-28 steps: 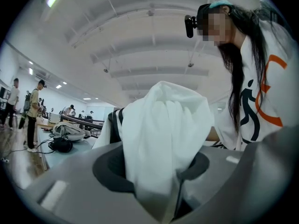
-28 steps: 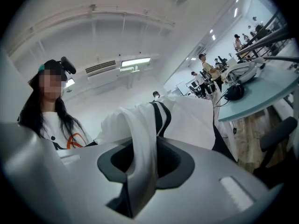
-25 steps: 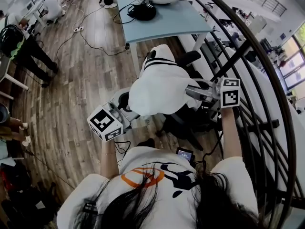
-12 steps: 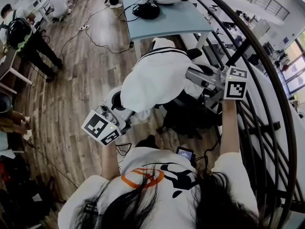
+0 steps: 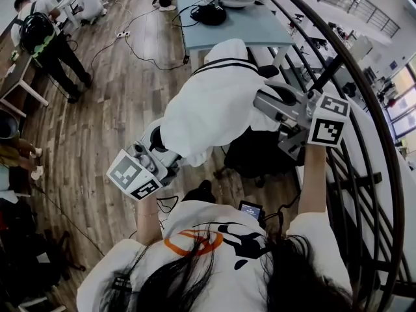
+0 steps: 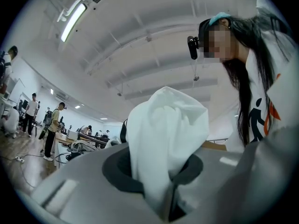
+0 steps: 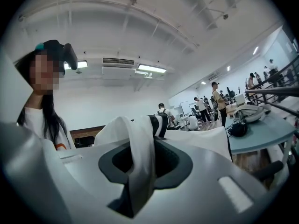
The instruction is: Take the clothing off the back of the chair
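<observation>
A white garment with black stripes [image 5: 218, 99] hangs lifted between my two grippers, above the black office chair [image 5: 257, 155]. My left gripper [image 5: 161, 149] is shut on the garment's lower left edge; white cloth [image 6: 163, 143] bunches out of its jaws in the left gripper view. My right gripper [image 5: 265, 103] is shut on the garment's right side; a fold of white cloth with a black stripe [image 7: 140, 148] is pinched between its jaws. Only the chair's seat and base show below the cloth; its back is hidden.
A blue-grey table [image 5: 237, 21] with a black bag [image 5: 209, 15] and a white bundle stands beyond the chair. A curved dark railing [image 5: 354, 90] runs along the right. Cables [image 5: 130, 31] lie on the wooden floor, and people stand at the far left [image 5: 45, 41].
Both grippers have risen with the garment, lifting it up and away from the chair. The cloth now spreads wider and higher between them.
</observation>
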A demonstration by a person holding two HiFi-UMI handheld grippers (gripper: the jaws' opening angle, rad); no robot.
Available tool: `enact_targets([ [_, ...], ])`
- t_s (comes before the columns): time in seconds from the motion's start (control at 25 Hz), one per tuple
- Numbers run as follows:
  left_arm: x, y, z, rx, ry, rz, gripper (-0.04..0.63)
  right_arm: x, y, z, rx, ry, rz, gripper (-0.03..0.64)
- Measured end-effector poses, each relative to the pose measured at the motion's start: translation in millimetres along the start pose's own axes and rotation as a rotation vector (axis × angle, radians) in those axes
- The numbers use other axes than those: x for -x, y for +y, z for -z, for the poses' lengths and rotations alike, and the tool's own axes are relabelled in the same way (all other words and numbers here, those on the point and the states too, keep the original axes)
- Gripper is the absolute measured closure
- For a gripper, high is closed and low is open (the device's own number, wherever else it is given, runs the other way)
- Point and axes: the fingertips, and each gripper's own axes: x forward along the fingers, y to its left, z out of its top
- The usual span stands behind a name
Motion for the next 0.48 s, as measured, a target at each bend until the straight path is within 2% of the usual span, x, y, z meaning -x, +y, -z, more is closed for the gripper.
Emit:
enact_targets([
  [0.16,16.9,-30.6,0.8,-0.014,-0.014,0.016,0.480,16.6,34.9,13.9,0.015,-0.028,0.001,0.526],
  [0.48,40.3,-81.0,-1.5,0.012,-0.033,0.032,0.482,45.1,89.6,46.4,-0.056,-0.073,-0.008,0.528],
])
